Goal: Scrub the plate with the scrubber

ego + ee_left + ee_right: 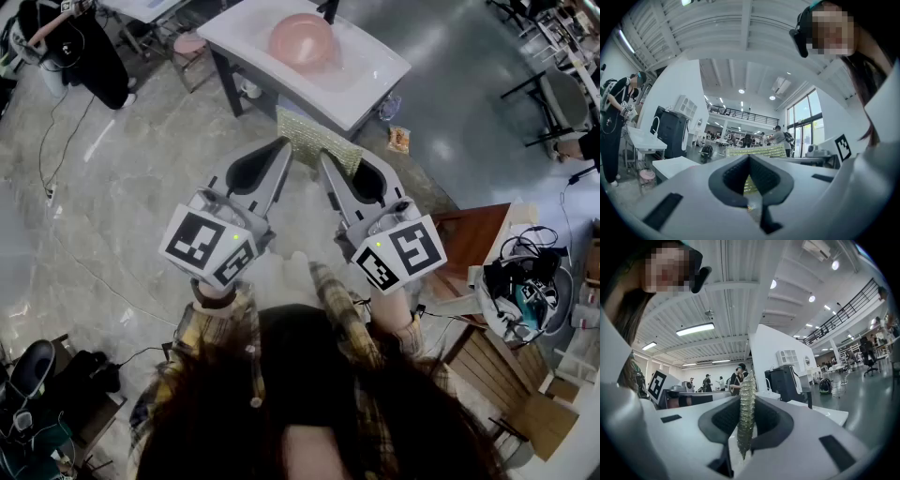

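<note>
The scrubber [319,142], a flat green-gold mesh pad, is held in the air between the two grippers, in front of the near edge of the white basin [375,86] and well apart from the pink plate [302,39] that lies in it. The left gripper [284,146] is clenched on the pad's left edge: in the left gripper view its pads meet at the tips, with the mesh [749,183] showing in the gap behind them. The right gripper [324,161] is clenched on the right edge; in the right gripper view the pad [746,413] stands edge-on, pinched between both jaws. Both grippers point level and away from the person, converging toward the pad in a narrow V. Their marker cubes [208,248] sit side by side near the person's chest, apart from each other. Plaid sleeves [211,323] run back from the cubes. Grey polished floor [122,187] lies below.
</note>
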The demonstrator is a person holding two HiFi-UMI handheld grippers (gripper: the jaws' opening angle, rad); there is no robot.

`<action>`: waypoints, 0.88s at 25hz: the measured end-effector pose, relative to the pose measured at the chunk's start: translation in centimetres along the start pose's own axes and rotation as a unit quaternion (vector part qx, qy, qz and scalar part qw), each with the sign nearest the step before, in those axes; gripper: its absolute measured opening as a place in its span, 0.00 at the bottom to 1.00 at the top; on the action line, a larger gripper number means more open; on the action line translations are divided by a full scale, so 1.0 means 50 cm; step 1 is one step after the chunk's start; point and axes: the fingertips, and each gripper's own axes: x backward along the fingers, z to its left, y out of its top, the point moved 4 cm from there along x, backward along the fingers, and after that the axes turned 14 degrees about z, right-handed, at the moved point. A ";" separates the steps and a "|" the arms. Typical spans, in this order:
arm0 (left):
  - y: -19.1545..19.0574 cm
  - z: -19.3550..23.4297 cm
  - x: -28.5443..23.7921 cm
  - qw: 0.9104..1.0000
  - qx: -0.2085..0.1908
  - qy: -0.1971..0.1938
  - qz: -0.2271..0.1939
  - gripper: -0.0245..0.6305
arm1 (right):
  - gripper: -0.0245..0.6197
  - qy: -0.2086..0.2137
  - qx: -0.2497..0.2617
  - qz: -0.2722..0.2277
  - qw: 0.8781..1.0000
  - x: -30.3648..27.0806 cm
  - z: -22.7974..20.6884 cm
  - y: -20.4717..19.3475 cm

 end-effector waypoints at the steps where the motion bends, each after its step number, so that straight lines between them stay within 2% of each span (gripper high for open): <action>1: -0.001 -0.005 -0.002 1.000 0.000 0.002 0.000 0.06 | 0.16 0.001 0.000 0.000 1.000 0.005 -0.003 -0.002; 7: -0.007 -0.029 -0.015 1.000 -0.003 0.013 -0.003 0.06 | 0.16 0.005 -0.004 -0.003 1.000 0.034 -0.026 -0.014; 13: -0.009 -0.017 -0.019 0.999 0.000 0.031 -0.005 0.06 | 0.16 0.009 -0.012 -0.004 1.000 0.034 -0.057 -0.022; 18: -0.002 0.029 -0.028 0.999 0.000 0.045 -0.008 0.06 | 0.16 0.015 -0.014 -0.002 1.000 -0.010 -0.082 -0.016; 22: 0.006 0.098 -0.055 0.999 0.002 0.041 -0.009 0.06 | 0.16 0.010 -0.010 0.001 1.000 -0.075 -0.101 -0.003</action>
